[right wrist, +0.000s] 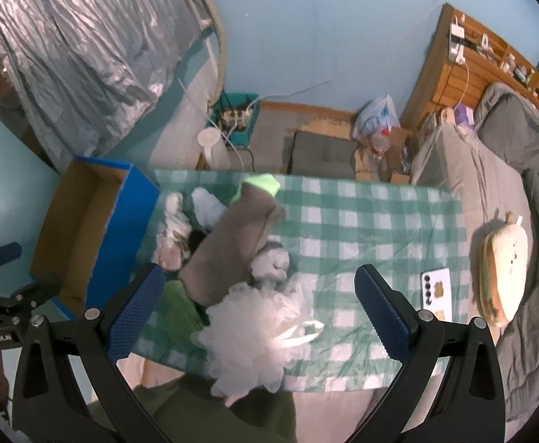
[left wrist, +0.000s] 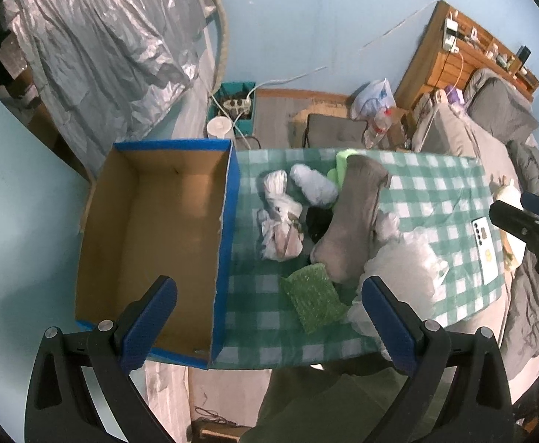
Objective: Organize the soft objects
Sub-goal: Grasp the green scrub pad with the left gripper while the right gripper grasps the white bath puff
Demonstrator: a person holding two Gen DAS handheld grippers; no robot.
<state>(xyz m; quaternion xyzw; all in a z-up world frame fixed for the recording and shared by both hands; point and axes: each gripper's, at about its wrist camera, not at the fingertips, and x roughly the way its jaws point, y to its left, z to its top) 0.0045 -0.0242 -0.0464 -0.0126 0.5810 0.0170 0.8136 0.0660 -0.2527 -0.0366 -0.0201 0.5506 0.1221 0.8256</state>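
Note:
An open cardboard box (left wrist: 151, 229) with blue outer walls (right wrist: 114, 254) stands at the left end of the green-checked table (left wrist: 435, 192), with nothing inside. Beside it lies a heap of soft things: a long grey-brown cushion (left wrist: 354, 217) (right wrist: 232, 243), knotted white plastic bags (left wrist: 280, 217), a white fluffy roll (left wrist: 315, 184), a green mesh piece (left wrist: 313, 299), a lime-green cloth (right wrist: 260, 184) and a white bath pouf (right wrist: 258, 332) (left wrist: 406, 265). My left gripper (left wrist: 269, 325) hovers open above the box's near corner. My right gripper (right wrist: 258, 317) hangs open over the pouf, holding nothing.
A white phone (right wrist: 435, 295) lies near the table's right end. A bed with a sandwich-shaped plush (right wrist: 502, 277) runs along the right. Behind the table are a grey floor cushion (right wrist: 323, 155), a power strip in a teal bin (right wrist: 236, 114) and plastic bags.

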